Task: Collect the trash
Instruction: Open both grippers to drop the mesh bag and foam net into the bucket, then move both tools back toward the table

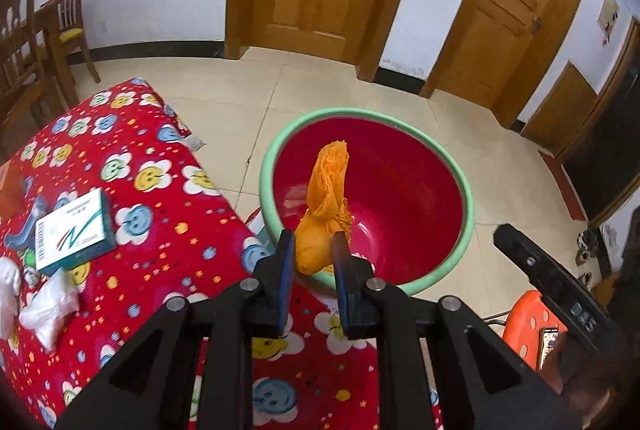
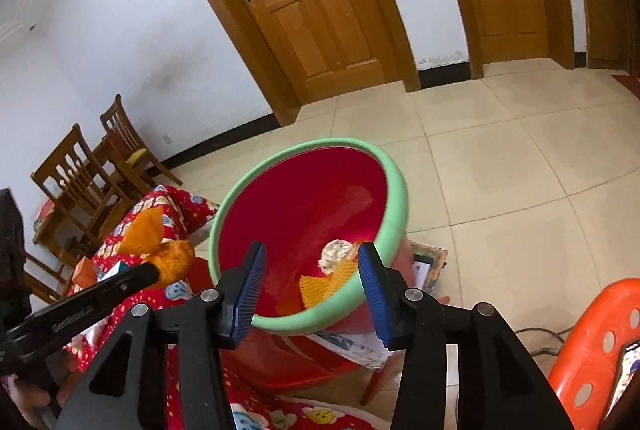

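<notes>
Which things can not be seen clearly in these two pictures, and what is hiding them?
- Basin floor, left wrist view: partly hidden by the orange net in the left gripper.
- Blue object beside the box: cut off by the edge.
- Phone, right wrist view: cut off.
- Under the basin: hidden.

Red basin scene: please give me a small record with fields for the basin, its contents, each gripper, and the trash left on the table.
basin: red basin, green rim, beside the table
contents: white wad; yellow net piece
left gripper: shut on orange net bag, at the rim
right gripper: open, nothing between the pads
table: red patterned cloth
left on table: medicine box; white tissues
</notes>
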`<action>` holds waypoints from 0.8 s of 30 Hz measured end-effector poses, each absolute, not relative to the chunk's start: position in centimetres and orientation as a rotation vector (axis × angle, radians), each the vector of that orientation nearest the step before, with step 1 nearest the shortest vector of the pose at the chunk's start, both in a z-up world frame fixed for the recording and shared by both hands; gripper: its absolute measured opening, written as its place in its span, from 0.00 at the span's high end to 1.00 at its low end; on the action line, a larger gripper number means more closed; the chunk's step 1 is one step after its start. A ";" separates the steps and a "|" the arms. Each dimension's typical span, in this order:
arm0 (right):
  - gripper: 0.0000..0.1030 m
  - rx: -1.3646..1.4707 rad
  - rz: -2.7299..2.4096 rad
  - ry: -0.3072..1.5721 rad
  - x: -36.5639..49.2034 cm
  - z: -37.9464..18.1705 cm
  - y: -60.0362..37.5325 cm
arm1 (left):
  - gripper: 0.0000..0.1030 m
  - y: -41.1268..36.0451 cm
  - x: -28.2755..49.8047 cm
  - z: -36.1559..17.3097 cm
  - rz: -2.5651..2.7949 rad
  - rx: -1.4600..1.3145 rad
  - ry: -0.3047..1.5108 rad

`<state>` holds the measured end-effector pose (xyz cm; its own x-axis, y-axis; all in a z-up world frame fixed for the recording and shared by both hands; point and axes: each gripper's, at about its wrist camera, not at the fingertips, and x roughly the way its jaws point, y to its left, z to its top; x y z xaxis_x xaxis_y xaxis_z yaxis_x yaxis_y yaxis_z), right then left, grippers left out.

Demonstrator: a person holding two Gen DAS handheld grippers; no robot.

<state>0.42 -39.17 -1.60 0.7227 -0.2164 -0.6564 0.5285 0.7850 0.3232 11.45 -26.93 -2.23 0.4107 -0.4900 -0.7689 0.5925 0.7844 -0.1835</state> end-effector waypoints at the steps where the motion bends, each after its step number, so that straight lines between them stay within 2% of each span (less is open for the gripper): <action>1: 0.51 0.531 -0.435 0.640 0.3 -1.7 -39.2 | 0.83 -27.3 11.5 -2.4 -0.686 0.131 0.923; 6: 0.50 0.561 -0.447 0.641 -0.3 -2.2 -39.8 | 0.82 -28.8 11.9 -3.2 -0.692 0.165 0.920; 8: 0.50 0.567 -0.441 0.640 -0.5 -2.4 -39.9 | 0.73 -29.0 12.0 -3.3 -0.684 0.171 0.921; 9: 0.50 0.568 -0.441 0.640 -0.6 -2.4 -39.9 | 0.65 -29.0 12.0 -3.3 -0.681 0.167 0.920; 13: 0.50 0.568 -0.436 0.635 -0.8 -2.4 -39.9 | 0.51 -28.5 11.9 -3.2 -0.665 0.152 0.915; 17: 0.50 0.566 -0.429 0.630 -1.0 -2.2 -39.6 | 0.48 -27.9 11.5 -2.9 -0.647 0.150 0.910; 19: 0.50 0.564 -0.425 0.629 -1.1 -2.2 -39.4 | 0.41 -27.6 11.4 -2.7 -0.636 0.148 0.906; 24: 0.50 0.574 -0.420 0.636 -1.2 -1.9 -38.9 | 0.32 -26.0 10.8 -2.1 -0.595 0.141 0.891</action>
